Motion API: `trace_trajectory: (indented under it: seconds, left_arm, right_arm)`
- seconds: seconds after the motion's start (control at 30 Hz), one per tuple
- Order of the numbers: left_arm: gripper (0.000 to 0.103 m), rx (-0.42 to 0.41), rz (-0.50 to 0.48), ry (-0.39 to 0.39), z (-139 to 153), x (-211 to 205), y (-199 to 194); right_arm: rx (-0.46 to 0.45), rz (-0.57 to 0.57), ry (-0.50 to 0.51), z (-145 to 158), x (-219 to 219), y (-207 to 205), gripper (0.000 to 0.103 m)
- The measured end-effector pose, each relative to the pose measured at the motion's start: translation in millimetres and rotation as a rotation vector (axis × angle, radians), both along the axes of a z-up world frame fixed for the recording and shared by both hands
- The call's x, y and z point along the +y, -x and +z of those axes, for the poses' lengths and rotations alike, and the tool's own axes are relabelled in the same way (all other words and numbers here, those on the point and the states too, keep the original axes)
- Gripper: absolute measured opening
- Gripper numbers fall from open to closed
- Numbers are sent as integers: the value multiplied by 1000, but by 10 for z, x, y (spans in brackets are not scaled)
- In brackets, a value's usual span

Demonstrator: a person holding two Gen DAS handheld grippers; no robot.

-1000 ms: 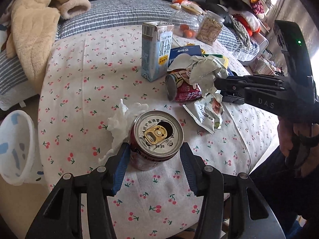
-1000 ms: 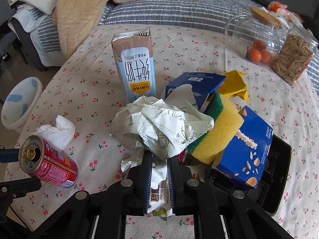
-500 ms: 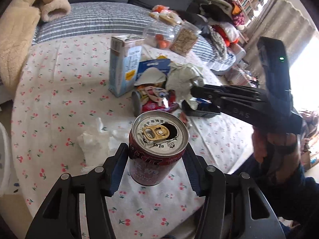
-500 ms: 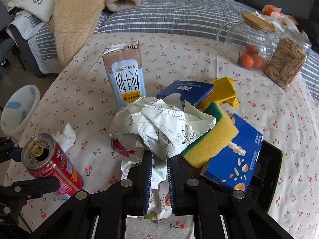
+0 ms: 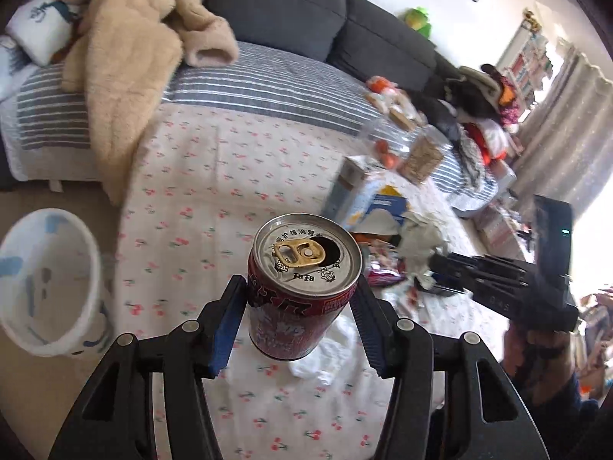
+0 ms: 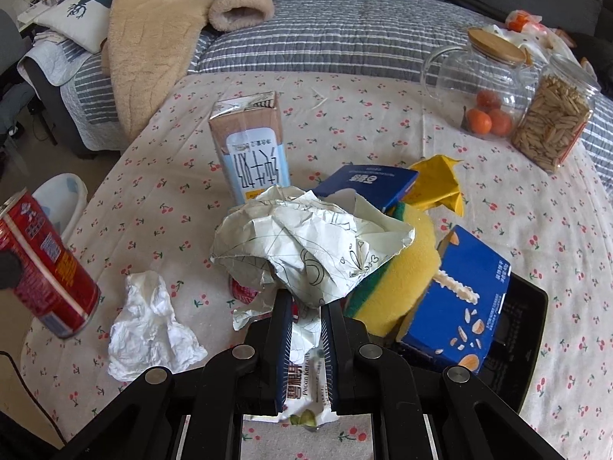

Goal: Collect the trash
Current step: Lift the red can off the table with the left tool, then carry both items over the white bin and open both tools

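Red soda can [image 5: 302,287] is clamped between the blue pads of the left gripper [image 5: 299,314], lifted clear of the cherry-print tablecloth [image 5: 214,176], opened top facing the camera. A crumpled tissue [image 5: 325,356] lies on the cloth right under it. Off to the left, down on the floor, sits the white bin [image 5: 49,280]. The right gripper [image 6: 306,329] is pinched tight on a snack wrapper [image 6: 306,379], with a wad of crumpled paper [image 6: 306,245] bunched just past its fingertips. Behind that stands a milk carton [image 6: 251,145], and further back two glass jars [image 6: 517,96] by the striped sofa [image 6: 345,38].
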State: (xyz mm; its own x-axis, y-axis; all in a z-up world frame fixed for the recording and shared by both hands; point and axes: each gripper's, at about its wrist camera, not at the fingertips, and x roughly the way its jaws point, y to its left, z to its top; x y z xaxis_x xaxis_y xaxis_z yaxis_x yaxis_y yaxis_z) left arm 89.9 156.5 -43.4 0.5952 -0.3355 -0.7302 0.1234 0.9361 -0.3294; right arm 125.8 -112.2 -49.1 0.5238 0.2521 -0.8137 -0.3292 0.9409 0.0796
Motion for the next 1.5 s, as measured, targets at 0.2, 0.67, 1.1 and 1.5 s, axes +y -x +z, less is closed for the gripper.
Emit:
trace_trajectory:
  seconds: [0.2, 0.67, 1.1, 1.5]
  left_arm:
    - [58, 101, 275, -24, -246, 885, -167]
    - [58, 310, 506, -72, -880, 2048, -367]
    - [57, 383, 570, -88, -1117, 2376, -436]
    - [58, 349, 550, -40, -931, 2271, -293]
  right_arm:
    - [27, 170, -37, 7, 885, 2, 12]
    - [91, 466, 0, -337, 3156, -332, 12]
    - [184, 491, 26, -784, 3806, -663, 18]
    - [227, 476, -12, -704, 3634, -610, 37]
